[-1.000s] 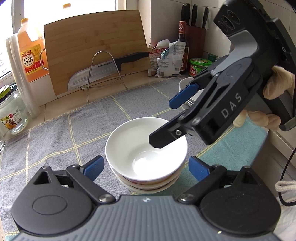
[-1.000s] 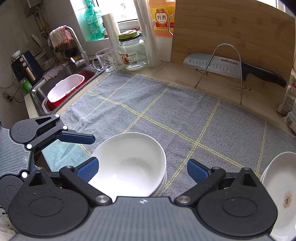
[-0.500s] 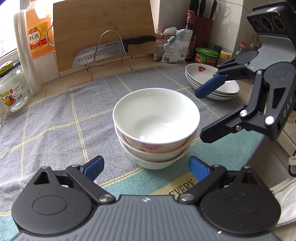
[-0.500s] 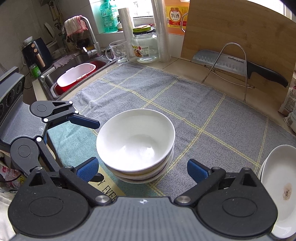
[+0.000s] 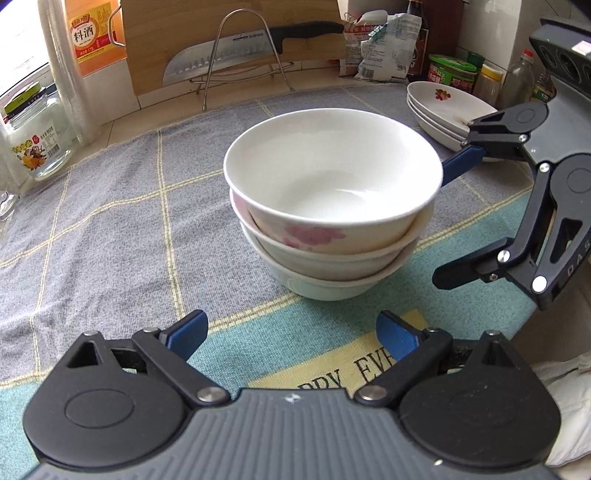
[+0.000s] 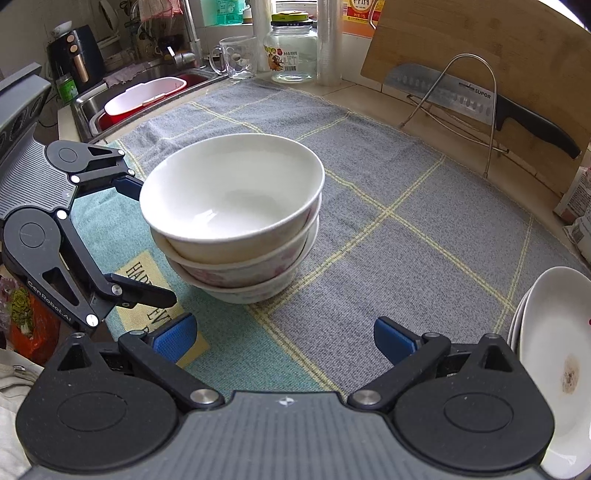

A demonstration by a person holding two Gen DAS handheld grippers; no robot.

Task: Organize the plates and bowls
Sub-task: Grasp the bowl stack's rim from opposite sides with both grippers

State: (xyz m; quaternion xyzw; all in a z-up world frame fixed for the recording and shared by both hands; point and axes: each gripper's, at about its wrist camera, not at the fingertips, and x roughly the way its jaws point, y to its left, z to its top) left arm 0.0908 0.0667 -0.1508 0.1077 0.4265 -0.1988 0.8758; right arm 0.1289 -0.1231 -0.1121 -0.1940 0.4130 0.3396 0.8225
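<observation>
Three white bowls [image 5: 332,199] [image 6: 232,206] sit nested in a stack on the grey checked towel [image 5: 110,221], where it meets a teal mat [image 5: 295,332]. My left gripper [image 5: 291,332] [image 6: 142,240] is open, low on the stack's near left side, with nothing between its blue pads [image 5: 184,332]. My right gripper [image 6: 284,338] [image 5: 448,221] is open too, beside the stack on its right, and one fingertip is close to the top bowl's rim. A stack of white plates [image 5: 447,107] [image 6: 554,350] lies further right on the towel.
At the back, a cleaver [image 5: 229,59] rests on a wire rack against a wooden cutting board [image 6: 480,55]. A glass jar [image 6: 293,51], a mug [image 6: 236,59] and a cooking-wine bottle [image 5: 92,33] line the wall. The sink [image 6: 144,96] holds a red-and-white basin. Condiment jars [image 5: 450,74] stand behind the plates.
Both grippers have sunk from above the bowls to beside them. The right gripper left its place over the top bowl for the stack's right side. The bowls have not moved.
</observation>
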